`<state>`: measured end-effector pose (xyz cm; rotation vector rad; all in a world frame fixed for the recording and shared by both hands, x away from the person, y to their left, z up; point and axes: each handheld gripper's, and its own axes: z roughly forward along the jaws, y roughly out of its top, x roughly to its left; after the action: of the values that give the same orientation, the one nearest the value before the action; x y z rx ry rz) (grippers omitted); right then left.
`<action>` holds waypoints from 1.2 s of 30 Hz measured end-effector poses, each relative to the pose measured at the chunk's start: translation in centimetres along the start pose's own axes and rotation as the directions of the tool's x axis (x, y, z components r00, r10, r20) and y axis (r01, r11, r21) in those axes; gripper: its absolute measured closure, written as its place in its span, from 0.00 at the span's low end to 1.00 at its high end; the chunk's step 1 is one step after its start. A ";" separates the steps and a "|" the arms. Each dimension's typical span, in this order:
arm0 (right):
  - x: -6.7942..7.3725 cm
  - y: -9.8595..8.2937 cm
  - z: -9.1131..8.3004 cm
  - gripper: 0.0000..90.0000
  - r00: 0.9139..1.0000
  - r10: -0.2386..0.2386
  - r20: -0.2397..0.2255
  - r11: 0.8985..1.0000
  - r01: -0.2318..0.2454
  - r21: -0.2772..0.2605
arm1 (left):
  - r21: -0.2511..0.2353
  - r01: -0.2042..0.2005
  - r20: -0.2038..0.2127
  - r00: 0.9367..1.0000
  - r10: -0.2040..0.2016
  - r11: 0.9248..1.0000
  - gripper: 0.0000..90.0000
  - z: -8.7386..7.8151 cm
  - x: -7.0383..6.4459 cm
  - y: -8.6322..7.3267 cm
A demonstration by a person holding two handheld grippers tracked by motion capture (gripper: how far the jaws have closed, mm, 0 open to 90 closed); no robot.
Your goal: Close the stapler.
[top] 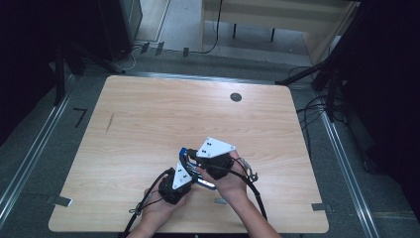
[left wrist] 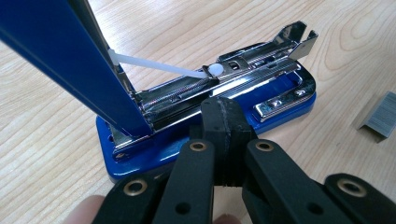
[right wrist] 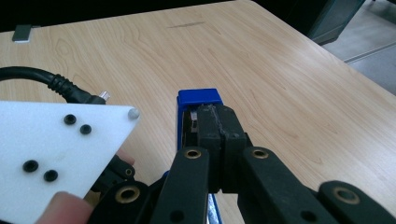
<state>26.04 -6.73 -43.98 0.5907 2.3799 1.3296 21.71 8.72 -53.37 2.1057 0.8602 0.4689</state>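
Lying near the desk's point(top: 148, 109) front edge, the blue stapler point(left wrist: 205, 130) gapes wide, chrome magazine bared, its lid clamped by the right gripper point(right wrist: 218, 122) while the left gripper point(left wrist: 223, 122), jaws together, presses beside the base, loose staples point(left wrist: 380, 114) nearby.

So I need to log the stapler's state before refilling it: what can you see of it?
The stapler is blue with a chrome staple channel, lying on the wooden table near the person's edge. Its blue lid is swung open and upward, baring the channel, with a white plastic pusher rod crossing it. The left gripper is shut at its base; the right gripper is shut against the raised lid. A strip of staples lies beside it, apart.
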 end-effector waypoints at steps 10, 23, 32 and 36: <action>0.1 0.3 0.6 1.00 1.000 -0.004 -0.006 1.000 0.004 -0.004 | 0.000 0.001 0.000 1.000 -0.001 1.000 1.00 0.0 0.0 0.0; 0.3 0.6 1.6 1.00 1.000 -0.001 -0.031 1.000 0.000 -0.014 | -0.001 0.000 0.001 1.000 0.000 1.000 1.00 0.0 0.0 0.0; 0.4 0.7 2.2 1.00 0.999 0.002 -0.041 1.000 -0.002 -0.014 | -0.001 -0.001 0.000 1.000 0.001 1.000 1.00 0.0 0.0 0.0; 0.4 0.8 2.5 1.00 0.999 0.004 -0.045 1.000 -0.005 -0.015 | -0.001 -0.001 0.000 1.000 0.001 1.000 1.00 0.0 0.0 0.0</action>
<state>27.09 -4.36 -44.56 0.5681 2.4031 1.3750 21.72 8.71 -53.38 2.1050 0.8593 0.4699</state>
